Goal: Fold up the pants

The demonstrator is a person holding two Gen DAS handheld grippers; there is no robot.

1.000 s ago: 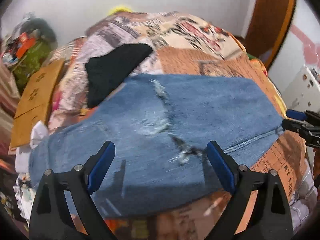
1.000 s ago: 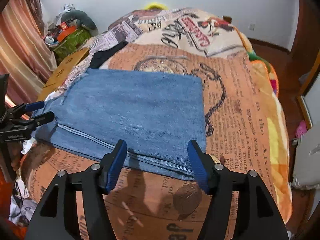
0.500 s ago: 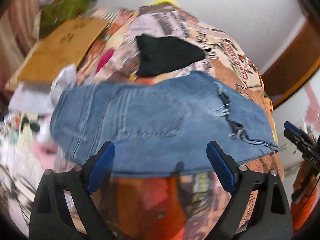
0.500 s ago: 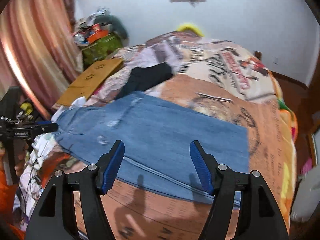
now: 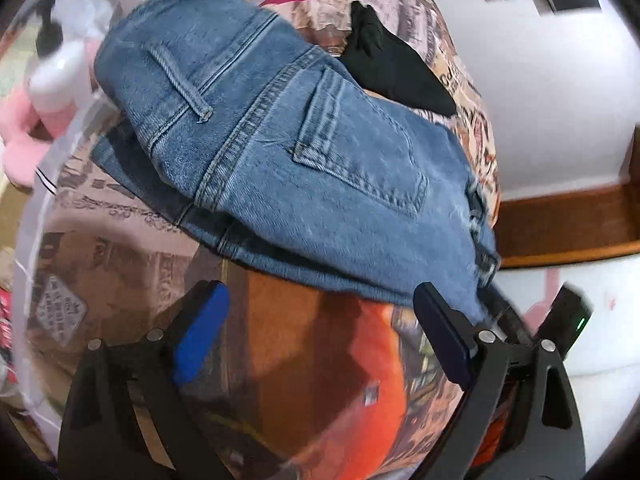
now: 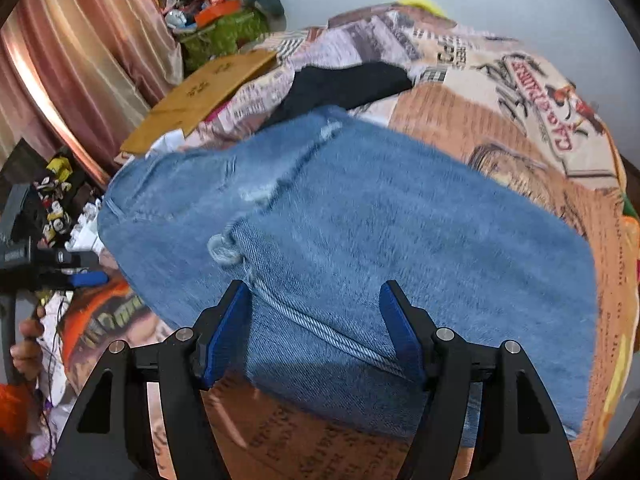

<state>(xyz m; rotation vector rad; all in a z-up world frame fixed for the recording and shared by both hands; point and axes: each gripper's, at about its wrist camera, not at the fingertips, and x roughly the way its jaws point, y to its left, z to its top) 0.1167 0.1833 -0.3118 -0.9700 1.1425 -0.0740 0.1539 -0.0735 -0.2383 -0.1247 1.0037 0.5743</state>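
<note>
Bed (image 6: 500, 128), covered by a printed blanket in newspaper and poster patterns, fills most of both views and carries everything else. Pants (image 6: 380, 240), blue denim jeans, lie across the middle of the bed in a compact stack; in the left wrist view the waistband, belt loop and back pocket occupy the upper left and centre of the frame, with a lower denim layer showing beneath the top one, so at least one fold appears done. The stack looks loose and its edges uneven; judged from this, one more fold or a final squaring-up is probably left. Curtain (image 6: 80, 60), striped pink, upper left of the right wrist view. Cardboard sheet (image 6: 204, 96), flat, at the bed's left edge. Black garment (image 6: 344, 84), lying on the blanket just beyond the pants, touching or nearly touching their far edge. Left gripper (image 5: 320, 340), bottom of its own frame, jaws wide apart and empty, hovering over bare blanket just short of the near edge of the pants. Right gripper (image 6: 316, 328), bottom of its frame, jaws spread apart with the near hem and side seam of the pants lying between them, nothing clamped; whether the pads touch the cloth cannot be told.
</note>
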